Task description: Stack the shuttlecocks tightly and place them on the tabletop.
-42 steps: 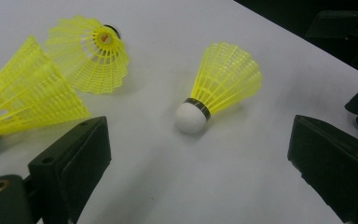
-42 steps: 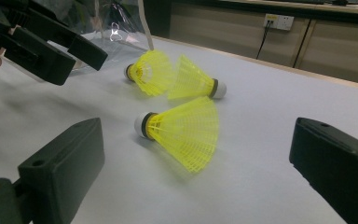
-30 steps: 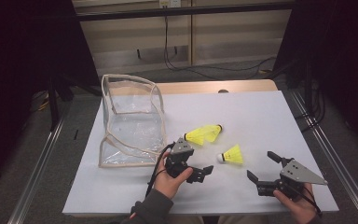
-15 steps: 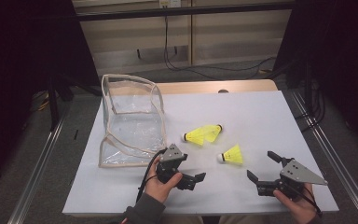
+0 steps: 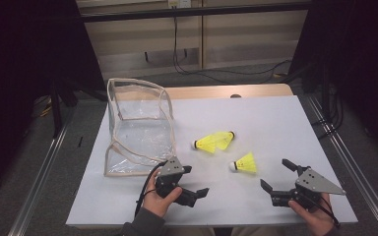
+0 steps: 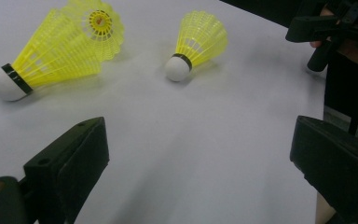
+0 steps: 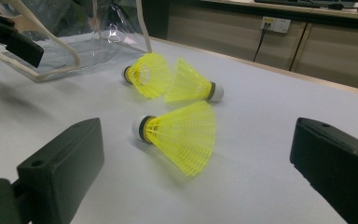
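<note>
- Ahead of the left claw (image 5: 193, 181), jaws spread and empty, the single shuttlecock (image 5: 243, 162) lies apart on the bench (image 5: 275, 118).
- Right claw (image 5: 276, 176), also spread, sits just right of it.
- Paired shuttlecocks (image 5: 215, 141) lie beyond, near the clear pouch (image 5: 138, 125).
- Bare bench surrounds them.

On the white counter (image 5: 275, 118), the clear plastic zip pouch (image 5: 139, 125) stands at the left. Right of it lie 2 nested yellow plastic shuttlecocks (image 5: 214, 141); 1 single yellow shuttlecock (image 5: 244, 162) lies nearer the person, just beside them.
</note>
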`<state>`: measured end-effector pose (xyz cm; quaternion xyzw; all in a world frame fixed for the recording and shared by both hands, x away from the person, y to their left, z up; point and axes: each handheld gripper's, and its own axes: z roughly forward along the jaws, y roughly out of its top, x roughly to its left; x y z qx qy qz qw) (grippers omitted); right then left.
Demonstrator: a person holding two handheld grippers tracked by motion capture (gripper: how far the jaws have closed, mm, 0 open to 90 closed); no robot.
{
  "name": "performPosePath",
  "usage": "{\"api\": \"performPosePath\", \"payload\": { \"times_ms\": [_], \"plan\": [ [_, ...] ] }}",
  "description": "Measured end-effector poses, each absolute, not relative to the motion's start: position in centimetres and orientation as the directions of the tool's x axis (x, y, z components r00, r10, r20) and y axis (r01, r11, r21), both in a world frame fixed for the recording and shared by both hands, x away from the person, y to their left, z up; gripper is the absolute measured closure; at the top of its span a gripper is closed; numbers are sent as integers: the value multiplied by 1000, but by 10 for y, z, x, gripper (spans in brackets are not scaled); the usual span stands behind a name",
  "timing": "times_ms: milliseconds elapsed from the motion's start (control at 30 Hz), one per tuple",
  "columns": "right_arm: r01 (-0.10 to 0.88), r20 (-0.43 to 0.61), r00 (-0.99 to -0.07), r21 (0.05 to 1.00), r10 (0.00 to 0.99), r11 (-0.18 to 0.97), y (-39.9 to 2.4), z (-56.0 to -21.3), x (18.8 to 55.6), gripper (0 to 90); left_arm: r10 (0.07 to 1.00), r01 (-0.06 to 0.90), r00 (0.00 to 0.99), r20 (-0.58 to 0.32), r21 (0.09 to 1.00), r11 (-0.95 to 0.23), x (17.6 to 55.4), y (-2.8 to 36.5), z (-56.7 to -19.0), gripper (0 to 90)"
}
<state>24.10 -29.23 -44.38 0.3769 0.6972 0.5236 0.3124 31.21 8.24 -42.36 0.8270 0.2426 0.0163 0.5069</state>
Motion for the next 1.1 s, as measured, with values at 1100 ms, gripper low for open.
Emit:
{"api": "performPosePath", "payload": {
  "times_ms": [1100],
  "plan": [
    [195,-45,-526,966,849,172,-291,-444,243,24,449,386,868,-211,856,-344,308,133,-425,44]
  ]
}}
